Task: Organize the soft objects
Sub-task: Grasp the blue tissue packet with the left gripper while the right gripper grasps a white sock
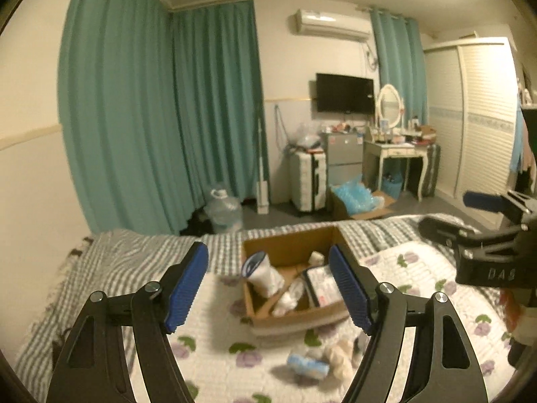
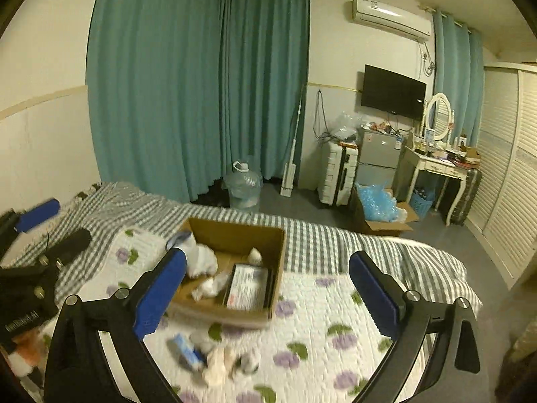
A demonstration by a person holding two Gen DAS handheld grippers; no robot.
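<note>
Left gripper (image 1: 268,285) is wide open and holds nothing; it hangs above the bed (image 1: 134,268). Right gripper (image 2: 268,292) is likewise wide open and empty, also above the bed. Each gripper shows at the edge of the other's view, well apart.

Box (image 2: 235,231), open-topped cardboard, sits on the floral quilt (image 2: 335,302). Inside it lie a white bag (image 2: 201,258), crumpled white pieces, a flat packet (image 2: 246,290) and a small pale item in the far corner. A blurred pile (image 2: 218,356) of soft items lies on the quilt just in front of the box, including a blue-and-white pack (image 2: 186,349).
</note>
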